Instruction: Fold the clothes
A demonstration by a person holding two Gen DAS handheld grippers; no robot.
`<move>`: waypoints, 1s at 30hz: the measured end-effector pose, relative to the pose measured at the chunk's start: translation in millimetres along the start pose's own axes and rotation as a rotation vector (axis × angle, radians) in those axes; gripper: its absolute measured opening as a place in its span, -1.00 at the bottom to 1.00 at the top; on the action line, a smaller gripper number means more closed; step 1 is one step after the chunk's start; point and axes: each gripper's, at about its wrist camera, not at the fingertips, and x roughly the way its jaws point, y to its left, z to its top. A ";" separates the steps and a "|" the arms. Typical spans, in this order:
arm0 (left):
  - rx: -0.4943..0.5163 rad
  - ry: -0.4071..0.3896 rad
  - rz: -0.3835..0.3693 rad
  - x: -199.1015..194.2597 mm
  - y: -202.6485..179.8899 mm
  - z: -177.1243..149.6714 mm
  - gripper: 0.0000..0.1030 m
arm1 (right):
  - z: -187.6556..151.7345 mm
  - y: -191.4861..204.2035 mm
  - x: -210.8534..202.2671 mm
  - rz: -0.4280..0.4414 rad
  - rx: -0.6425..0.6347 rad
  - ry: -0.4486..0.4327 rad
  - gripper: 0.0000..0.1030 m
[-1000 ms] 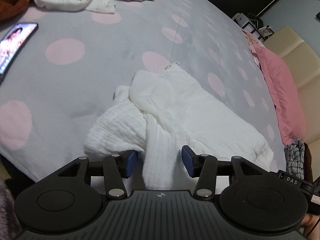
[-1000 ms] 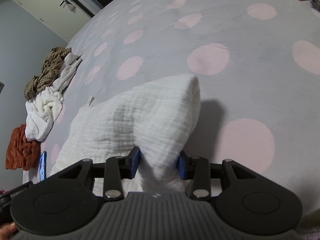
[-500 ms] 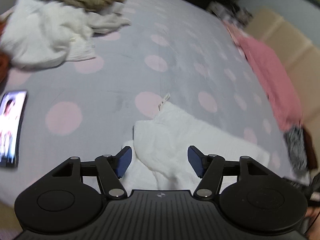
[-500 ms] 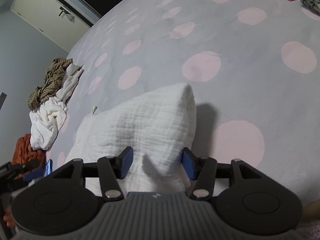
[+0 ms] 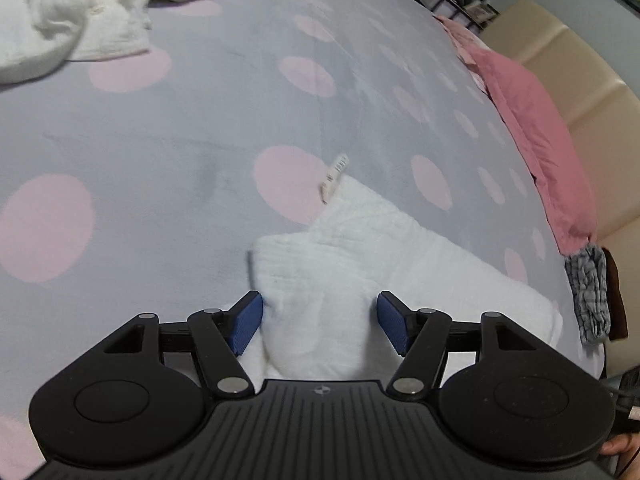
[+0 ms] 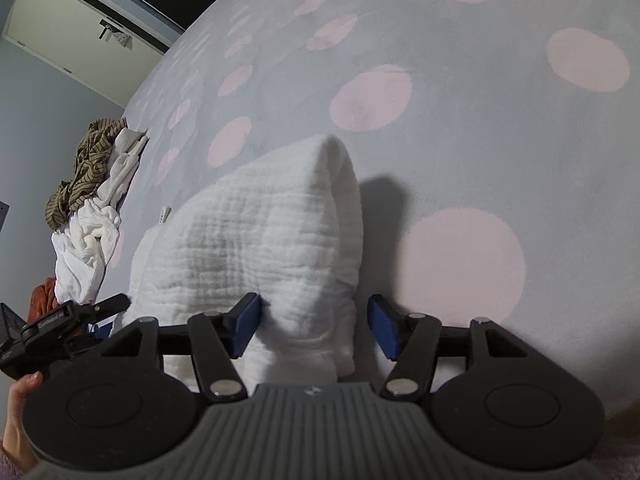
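Note:
A white crinkled garment (image 5: 360, 256) lies folded on the grey bed cover with pink dots (image 5: 180, 140); a small label (image 5: 334, 178) sticks out at its far edge. My left gripper (image 5: 319, 322) is open, its blue pads either side of the garment's near corner. In the right wrist view the same garment (image 6: 264, 248) stands up in a fold. My right gripper (image 6: 312, 326) is open around its near end, the left pad touching the cloth. The left gripper (image 6: 60, 320) shows at that view's left edge.
A pile of white and striped brown clothes (image 6: 92, 196) lies at the far side, also in the left wrist view (image 5: 76, 12). A pink blanket (image 5: 532, 132), a checked cloth (image 5: 590, 292) and a beige headboard (image 5: 580, 80) line the bed's right edge.
My right gripper has opened and let go of the white garment, which stays standing in its fold. My left gripper swung over the garment and opened wider around its near corner.

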 end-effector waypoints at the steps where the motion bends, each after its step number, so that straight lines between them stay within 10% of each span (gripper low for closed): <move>1: 0.008 0.000 -0.002 3.0 -2.3 -1.2 0.40 | -0.3 1.2 2.0 0.004 -0.007 0.001 0.25; 10: 0.089 0.017 0.043 12.4 -18.5 -7.3 0.41 | -2.0 14.3 17.9 0.061 -0.056 0.032 0.18; 20: 0.118 0.015 -0.018 9.8 -28.0 -16.7 -0.48 | -4.5 17.3 22.8 0.125 -0.038 0.054 -0.35; 30: 0.019 -0.103 -0.125 -22.0 -27.0 -14.0 -0.60 | 7.0 19.6 -6.6 0.206 0.013 -0.040 -0.55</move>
